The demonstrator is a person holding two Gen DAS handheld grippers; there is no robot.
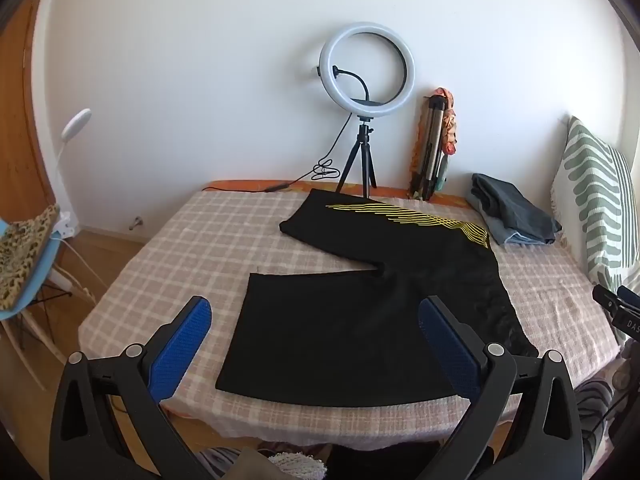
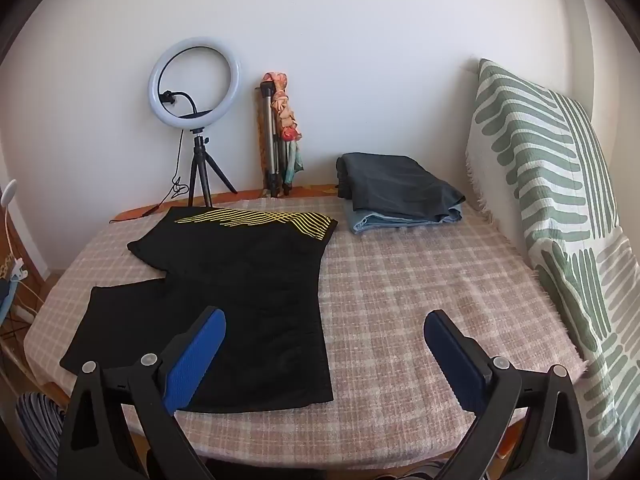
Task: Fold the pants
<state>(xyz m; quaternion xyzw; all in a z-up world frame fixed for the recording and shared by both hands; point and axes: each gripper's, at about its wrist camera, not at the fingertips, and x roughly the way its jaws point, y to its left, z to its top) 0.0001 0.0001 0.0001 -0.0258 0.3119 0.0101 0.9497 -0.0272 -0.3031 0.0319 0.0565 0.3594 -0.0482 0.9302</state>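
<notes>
Black shorts (image 1: 340, 320) with yellow stripes on the far leg lie spread flat on the checked table cover (image 1: 200, 240), legs pointing left, waistband to the right. They also show in the right wrist view (image 2: 248, 292). My left gripper (image 1: 314, 312) is open and empty, held above the near leg at the table's front edge. My right gripper (image 2: 325, 322) is open and empty, above the waistband's near corner and the bare cover (image 2: 420, 280) beside it. Part of the right gripper (image 1: 618, 308) shows at the right edge of the left wrist view.
A stack of folded grey and blue clothes (image 2: 396, 196) sits at the back right. A ring light on a small tripod (image 2: 196, 120) and a folded tripod (image 2: 276, 140) stand against the wall. A green-patterned cushion (image 2: 552, 200) lines the right side. A blue chair (image 1: 28, 264) stands left.
</notes>
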